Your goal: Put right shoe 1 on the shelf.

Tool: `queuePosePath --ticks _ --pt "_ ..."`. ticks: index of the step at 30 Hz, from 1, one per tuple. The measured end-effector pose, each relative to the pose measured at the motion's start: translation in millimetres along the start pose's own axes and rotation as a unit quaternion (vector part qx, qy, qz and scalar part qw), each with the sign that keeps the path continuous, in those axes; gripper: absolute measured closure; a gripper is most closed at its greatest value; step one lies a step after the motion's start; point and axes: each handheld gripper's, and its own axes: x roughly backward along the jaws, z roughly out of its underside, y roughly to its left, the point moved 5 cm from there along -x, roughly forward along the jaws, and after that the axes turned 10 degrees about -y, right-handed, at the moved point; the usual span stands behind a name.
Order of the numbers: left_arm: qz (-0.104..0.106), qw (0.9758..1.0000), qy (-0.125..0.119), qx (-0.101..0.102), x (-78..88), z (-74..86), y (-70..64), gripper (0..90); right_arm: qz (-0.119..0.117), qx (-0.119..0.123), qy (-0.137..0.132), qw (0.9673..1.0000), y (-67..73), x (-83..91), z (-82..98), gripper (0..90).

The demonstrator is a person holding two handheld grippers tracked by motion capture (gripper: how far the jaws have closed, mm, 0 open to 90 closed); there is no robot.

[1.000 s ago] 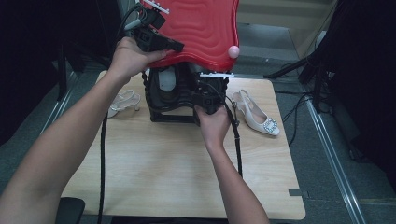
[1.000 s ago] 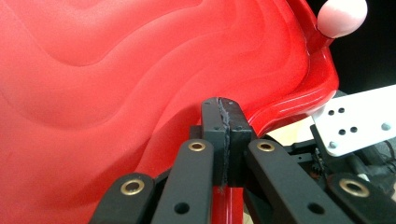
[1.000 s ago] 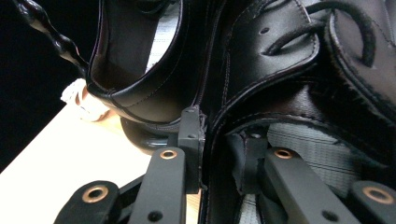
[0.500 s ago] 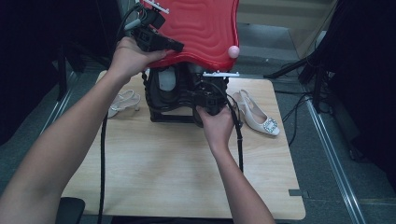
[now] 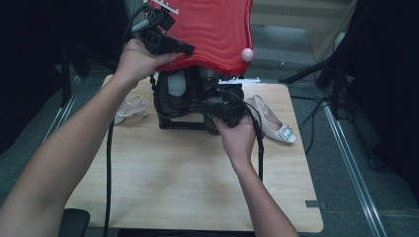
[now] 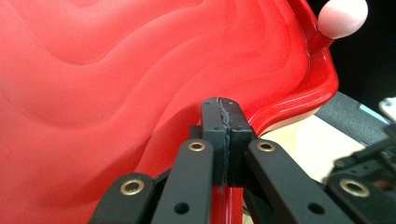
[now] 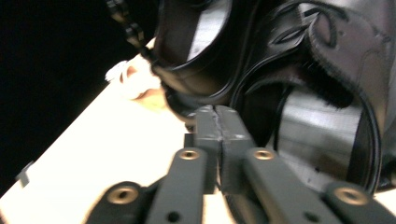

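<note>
A red lid (image 5: 212,29) with a wavy surface stands raised over a black case (image 5: 183,98) at the back of the table. My left gripper (image 5: 185,49) is shut on the lid's left rim. In the left gripper view the red rim (image 6: 280,112) runs between the closed jaws of that gripper (image 6: 223,105). A pink knob (image 5: 246,54) sits on the lid's edge. My right gripper (image 5: 217,106) is at the front of the black case (image 7: 299,70). Its jaws (image 7: 217,112) have just been closing and now meet with nothing between them.
A white heeled shoe with a jewelled buckle (image 5: 274,123) lies right of the case, and a pale sandal (image 5: 129,106) lies to its left. The wooden table (image 5: 188,177) stretches toward me. Black cables trail from both grippers. Dark stands flank the table.
My right hand has shifted slightly to the right at the front of the black case. The left hand and the raised lid have stayed where they were.
</note>
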Motion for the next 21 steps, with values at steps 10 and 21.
queuePosePath --ticks 10,21 --pt "0.000 1.0000 0.001 0.006 0.3 0.0 0.2 90.0 -0.033 0.033 0.018 0.9988 14.1 27.5 32.2 90.0" --pt "0.000 1.0000 0.001 0.005 0.2 0.0 0.1 90.0 -0.045 0.020 0.029 0.9984 -11.9 35.5 76.2 90.0"
